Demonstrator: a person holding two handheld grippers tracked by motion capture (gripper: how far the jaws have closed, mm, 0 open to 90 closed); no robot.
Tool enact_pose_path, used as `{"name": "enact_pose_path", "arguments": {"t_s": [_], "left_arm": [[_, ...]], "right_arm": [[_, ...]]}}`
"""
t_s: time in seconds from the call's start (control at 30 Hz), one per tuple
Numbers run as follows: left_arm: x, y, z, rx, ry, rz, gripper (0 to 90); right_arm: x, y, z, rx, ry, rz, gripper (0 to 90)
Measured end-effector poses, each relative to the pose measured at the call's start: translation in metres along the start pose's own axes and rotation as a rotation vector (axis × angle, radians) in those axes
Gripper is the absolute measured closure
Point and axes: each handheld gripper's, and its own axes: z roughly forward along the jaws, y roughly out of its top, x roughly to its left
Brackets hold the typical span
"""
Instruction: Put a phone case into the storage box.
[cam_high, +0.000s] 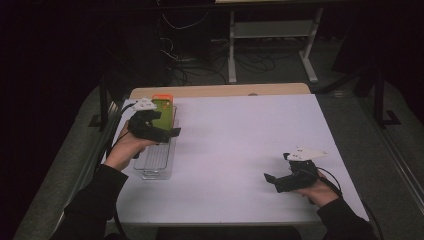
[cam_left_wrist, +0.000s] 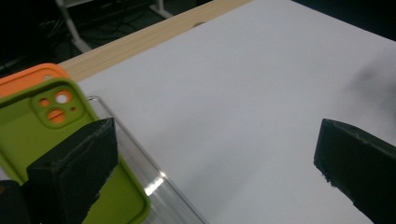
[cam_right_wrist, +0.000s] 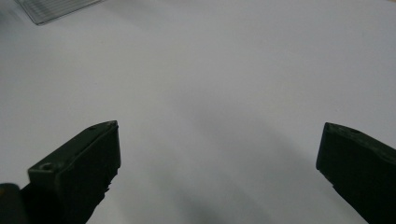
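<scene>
Two phone cases, green (cam_high: 163, 113) on orange (cam_high: 162, 97), in one clear tray (cam_high: 156, 162). Left hand-held gripper (cam_high: 167, 134) above it, jaws apart; right hand-held gripper (cam_high: 274, 181) likewise apart over bare surface (cam_high: 235, 145).

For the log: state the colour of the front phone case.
Lime green phone case, clearest in the left gripper view.

Left gripper (cam_high: 172, 131) is hovering with jaws spread wide, forearm reaching forward; right gripper (cam_high: 268, 178), well apart from it, is resting low, jaws likewise gaping.
</scene>
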Motion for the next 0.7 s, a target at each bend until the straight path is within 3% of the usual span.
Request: {"name": "enact_pose_path", "arguments": {"t_s": [0.33,0.7], "left_arm": [[-0.013,-0.021,-0.012,-0.007,-0.062,0.046,0.0],[-0.025,-0.046,-0.022,0.012,-0.076,0.083,0.0]], "right_arm": [[0.001,0.001,-0.002,-0.005,0.024,-0.005,0.0],[-0.001,0.010,-0.010,-0.042,0.044,-0.008,0.0]]}}
